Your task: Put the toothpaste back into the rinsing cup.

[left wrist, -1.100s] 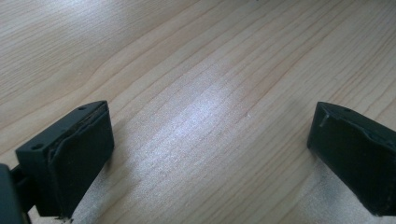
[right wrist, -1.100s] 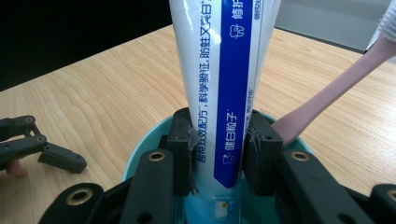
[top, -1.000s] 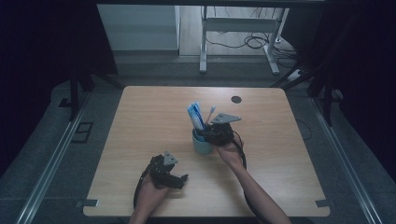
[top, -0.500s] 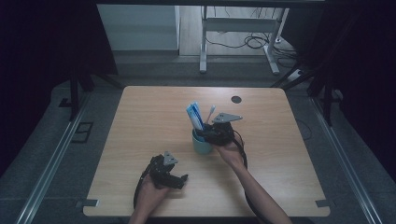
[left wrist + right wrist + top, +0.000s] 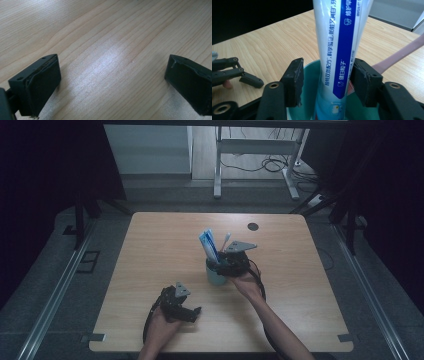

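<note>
Right hand-held gripper (image 5: 325,82) has just been opening, jaws now spread around the toothpaste tube (image 5: 339,50) standing in the teal cup (image 5: 216,275); withdraw straight back without tipping it.

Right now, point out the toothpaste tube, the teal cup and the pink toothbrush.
toothpaste tube (image 5: 337,50), right gripper view, printed front.
teal cup (image 5: 308,82), right gripper view, inner wall.
pink toothbrush (image 5: 402,53), right gripper view, handle.

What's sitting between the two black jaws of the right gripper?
A white and blue toothpaste tube stands between them in the teal cup, seen in the right gripper view; the pads look clear of it.
</note>
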Action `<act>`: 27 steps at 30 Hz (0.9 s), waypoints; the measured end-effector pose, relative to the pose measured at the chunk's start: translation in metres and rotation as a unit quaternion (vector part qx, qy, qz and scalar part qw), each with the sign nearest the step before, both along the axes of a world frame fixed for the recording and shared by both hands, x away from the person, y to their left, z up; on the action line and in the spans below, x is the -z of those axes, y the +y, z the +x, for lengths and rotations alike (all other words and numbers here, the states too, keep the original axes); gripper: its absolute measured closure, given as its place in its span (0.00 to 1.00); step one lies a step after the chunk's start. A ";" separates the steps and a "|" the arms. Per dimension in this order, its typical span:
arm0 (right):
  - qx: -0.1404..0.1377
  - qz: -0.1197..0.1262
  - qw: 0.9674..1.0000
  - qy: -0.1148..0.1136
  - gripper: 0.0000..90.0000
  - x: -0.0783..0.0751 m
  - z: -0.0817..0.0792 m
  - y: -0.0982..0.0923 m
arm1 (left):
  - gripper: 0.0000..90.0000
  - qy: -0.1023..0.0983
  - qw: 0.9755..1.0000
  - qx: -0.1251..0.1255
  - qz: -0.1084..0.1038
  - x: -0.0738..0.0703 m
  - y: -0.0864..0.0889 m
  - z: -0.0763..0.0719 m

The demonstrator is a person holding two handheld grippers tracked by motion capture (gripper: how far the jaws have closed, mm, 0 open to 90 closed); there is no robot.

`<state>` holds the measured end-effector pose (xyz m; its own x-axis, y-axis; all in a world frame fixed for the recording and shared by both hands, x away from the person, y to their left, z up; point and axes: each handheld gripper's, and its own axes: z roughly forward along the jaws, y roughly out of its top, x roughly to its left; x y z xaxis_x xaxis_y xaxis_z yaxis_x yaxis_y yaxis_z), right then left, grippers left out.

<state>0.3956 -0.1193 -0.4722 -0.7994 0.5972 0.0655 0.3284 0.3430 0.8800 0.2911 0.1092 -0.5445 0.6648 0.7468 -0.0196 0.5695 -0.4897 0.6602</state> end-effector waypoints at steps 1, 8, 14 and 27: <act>-0.004 -0.006 1.000 -0.003 0.48 -0.001 -0.001 0.000 | 0.01 0.000 1.000 0.000 0.000 0.000 0.000 0.000; -0.005 -0.007 1.000 -0.008 0.45 -0.005 -0.004 -0.002 | 0.01 -0.001 1.000 0.001 0.001 0.000 0.000 0.000; -0.008 -0.007 1.000 -0.013 0.43 -0.009 -0.007 -0.005 | 0.01 -0.001 1.000 0.001 0.001 0.000 0.000 0.000; -0.008 -0.007 1.000 -0.012 0.42 -0.013 -0.012 -0.014 | 0.01 -0.001 1.000 0.001 0.001 0.000 0.000 0.000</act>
<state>0.3834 -0.1334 -0.4593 -0.8106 0.5844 0.0369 0.3008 0.3615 0.8825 0.2913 0.1093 -0.5445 0.6662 0.7456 -0.0176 0.5678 -0.4918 0.6601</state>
